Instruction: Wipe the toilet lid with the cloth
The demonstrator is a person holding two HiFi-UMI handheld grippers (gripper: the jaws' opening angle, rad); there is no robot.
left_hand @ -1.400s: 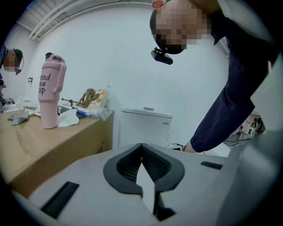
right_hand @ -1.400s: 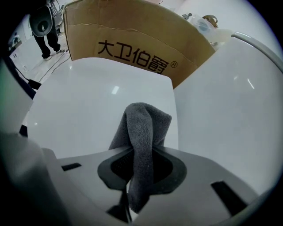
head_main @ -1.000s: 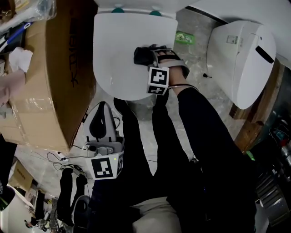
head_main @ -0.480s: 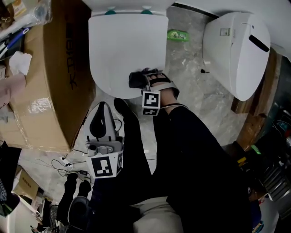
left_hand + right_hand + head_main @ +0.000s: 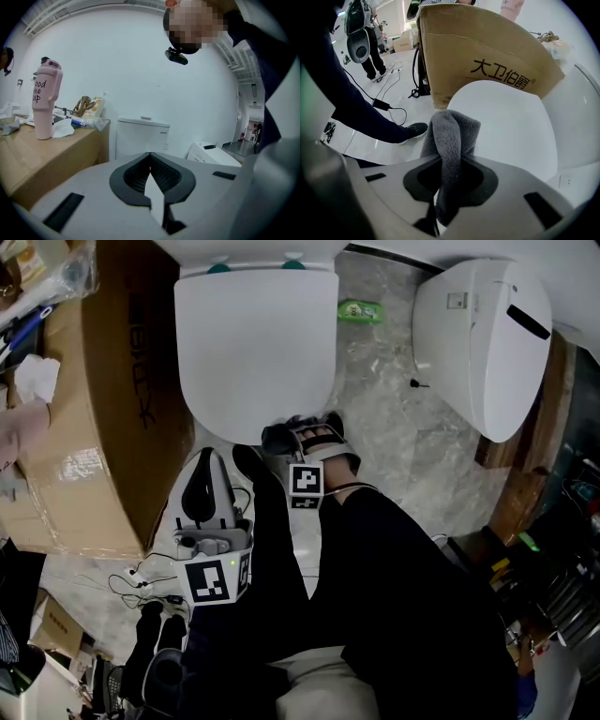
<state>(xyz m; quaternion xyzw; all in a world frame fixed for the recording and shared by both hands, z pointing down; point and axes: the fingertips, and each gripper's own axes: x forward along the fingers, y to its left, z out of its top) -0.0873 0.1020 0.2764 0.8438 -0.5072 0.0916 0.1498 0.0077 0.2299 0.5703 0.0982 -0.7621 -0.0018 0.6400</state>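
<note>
My right gripper is pinching the cloth. The grey fleece is clamped between the two jaws, and a thick fold sticks up past the fingertips. In the head view the right gripper sits at the front rim of the toilet lid, with the cloth bunched dark against that edge. I cannot tell whether the fabric is pressing on the lid or is just off it. The lid is closed and white, and it fills the right of the right gripper view.

My left gripper has its jaws pressed together with nothing between them. It points up at the wall and the white cistern. In the head view it hangs low beside my leg, well apart from the lid.

A big cardboard box stands just left of the toilet, taped shut. A pink tumbler stands upright on top of it with its lid on, so its contents are hidden, and a crumpled tissue lies just beside it. A second toilet sits on the marble floor to the right.
</note>
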